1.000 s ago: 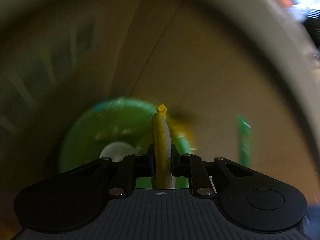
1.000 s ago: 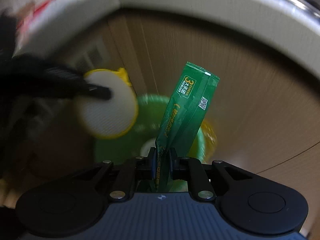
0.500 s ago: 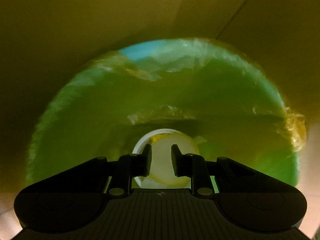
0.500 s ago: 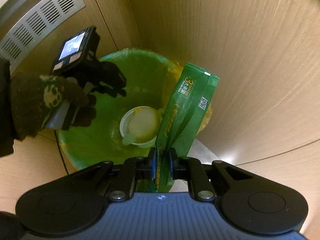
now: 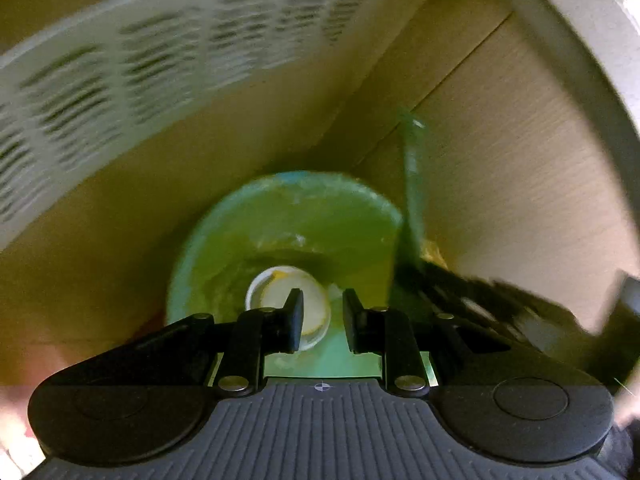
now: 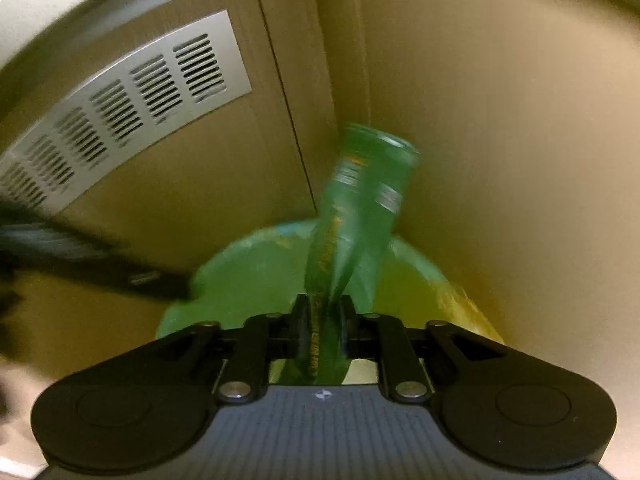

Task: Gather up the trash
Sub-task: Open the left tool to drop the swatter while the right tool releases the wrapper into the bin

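A bin lined with a green bag (image 5: pixel 304 220) stands on the floor in a corner of wooden panels. A white and yellow round lid (image 5: pixel 280 292) lies at its bottom. My left gripper (image 5: pixel 322 324) is open and empty above the bin. My right gripper (image 6: pixel 323 332) is shut on a green snack wrapper (image 6: pixel 360 208) and holds it over the bin (image 6: pixel 248 272). The wrapper also shows in the left wrist view (image 5: pixel 412 184), with the right gripper as a dark blur below it. The left gripper shows as a dark blur in the right wrist view (image 6: pixel 100 260).
A grey vent grille (image 5: pixel 140 64) is set in the wooden panel left of the bin and also shows in the right wrist view (image 6: pixel 128 108). Wooden panels (image 6: pixel 500 160) close in the bin behind and to the right. A pale countertop edge (image 5: pixel 580 48) runs above.
My left gripper let go of the yellow lid, which now lies in the bin, and has pulled back upward. My right gripper has moved over the bin with the wrapper.
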`<state>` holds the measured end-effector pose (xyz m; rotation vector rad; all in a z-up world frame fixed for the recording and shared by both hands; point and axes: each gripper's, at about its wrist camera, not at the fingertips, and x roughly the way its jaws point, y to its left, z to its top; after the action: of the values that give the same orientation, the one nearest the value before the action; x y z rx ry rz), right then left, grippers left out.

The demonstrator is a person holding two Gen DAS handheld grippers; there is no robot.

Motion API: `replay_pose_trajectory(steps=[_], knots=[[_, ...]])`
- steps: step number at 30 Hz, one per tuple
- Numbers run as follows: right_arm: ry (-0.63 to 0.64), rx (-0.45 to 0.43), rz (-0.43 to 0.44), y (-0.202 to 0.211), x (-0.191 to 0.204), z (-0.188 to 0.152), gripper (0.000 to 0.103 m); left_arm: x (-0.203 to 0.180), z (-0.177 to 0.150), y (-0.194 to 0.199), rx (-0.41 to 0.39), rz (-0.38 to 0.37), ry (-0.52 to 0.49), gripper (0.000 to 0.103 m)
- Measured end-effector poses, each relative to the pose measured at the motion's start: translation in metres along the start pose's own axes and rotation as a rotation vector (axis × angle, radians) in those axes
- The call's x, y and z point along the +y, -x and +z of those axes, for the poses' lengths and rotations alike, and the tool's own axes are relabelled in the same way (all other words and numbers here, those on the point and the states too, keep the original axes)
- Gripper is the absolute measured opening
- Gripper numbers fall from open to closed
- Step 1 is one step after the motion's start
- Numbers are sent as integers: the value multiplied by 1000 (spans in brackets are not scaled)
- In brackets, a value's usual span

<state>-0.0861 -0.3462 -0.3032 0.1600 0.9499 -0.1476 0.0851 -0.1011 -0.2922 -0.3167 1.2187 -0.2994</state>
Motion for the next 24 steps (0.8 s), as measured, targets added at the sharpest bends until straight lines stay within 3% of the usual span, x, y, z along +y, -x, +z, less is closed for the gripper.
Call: replay_pose_trajectory(steps=[3, 9, 15, 19, 21, 23, 24], knots=[[86, 50, -66, -23, 13, 9, 21, 8, -8, 16, 5, -14, 26, 24], [105, 114, -76, 4, 17, 0, 21, 5, -6, 34, -2, -52, 35, 24], [65, 185, -76, 46, 12, 4, 21, -33, 19, 81, -38, -132, -93, 24], [17, 116, -103, 77, 18, 32, 21, -56, 36, 126, -84, -193, -172, 24], [1, 44, -112, 90, 21, 58, 26, -61, 51, 151, -124, -212, -204, 24], [30, -54, -146, 107, 34, 80, 48, -59, 68, 176, -173, -222, -215, 24], [58, -94, -172, 112, 42, 89, 52, -55, 78, 189, -198, -225, -209, 24]])
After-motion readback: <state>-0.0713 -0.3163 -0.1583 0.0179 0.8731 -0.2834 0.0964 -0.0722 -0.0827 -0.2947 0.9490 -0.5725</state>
